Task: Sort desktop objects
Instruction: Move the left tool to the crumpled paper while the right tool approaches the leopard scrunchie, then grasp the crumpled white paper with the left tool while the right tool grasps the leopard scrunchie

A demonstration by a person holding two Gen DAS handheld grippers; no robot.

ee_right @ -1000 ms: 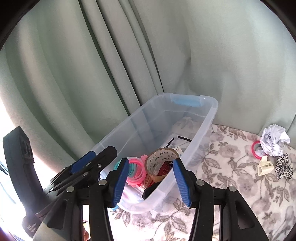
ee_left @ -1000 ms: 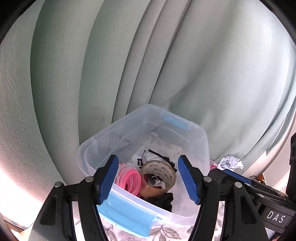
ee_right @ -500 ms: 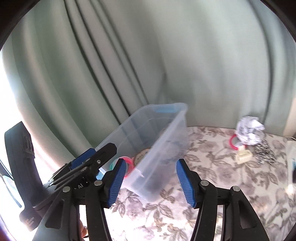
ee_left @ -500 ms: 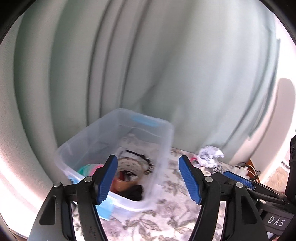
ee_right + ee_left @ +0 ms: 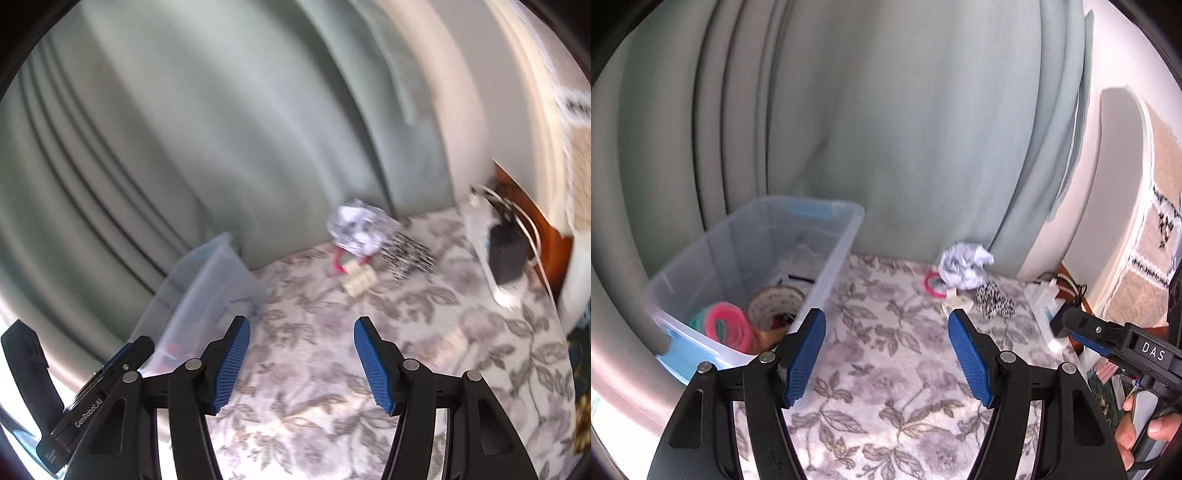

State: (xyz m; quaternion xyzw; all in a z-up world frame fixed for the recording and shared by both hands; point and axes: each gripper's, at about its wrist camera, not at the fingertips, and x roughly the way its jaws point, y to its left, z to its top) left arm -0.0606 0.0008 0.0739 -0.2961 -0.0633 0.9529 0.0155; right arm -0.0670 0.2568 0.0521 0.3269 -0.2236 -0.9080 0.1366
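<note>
- Against the pale green curtain [image 5: 905,129], a clear plastic storage bin [image 5: 827,254] sat on the floral tablecloth [image 5: 886,369] and served as the landmark.
- Inside the bin lay pink and teal hair rings [image 5: 729,325] and, just beside them, a roll of tape [image 5: 777,301].
- Well right of the bin, near the curtain's foot, sat a crumpled paper ball [image 5: 964,264]; a pink hair ring [image 5: 932,283] touched its bin-side edge.
- A cream hair claw [image 5: 358,280] lay just in front of the ball, and a black-and-white scrunchie [image 5: 993,299] lay on the ball's far side from the bin.
- Farther right still, a white power strip [image 5: 495,280] carried a black plug.
- Left gripper [image 5: 886,354] hung released over bare cloth just right of the bin, jaws wide apart, grasping nothing.
- Right gripper [image 5: 301,363] was likewise released and empty, between the bin and the paper ball.
- That view was motion-blurred.
</note>
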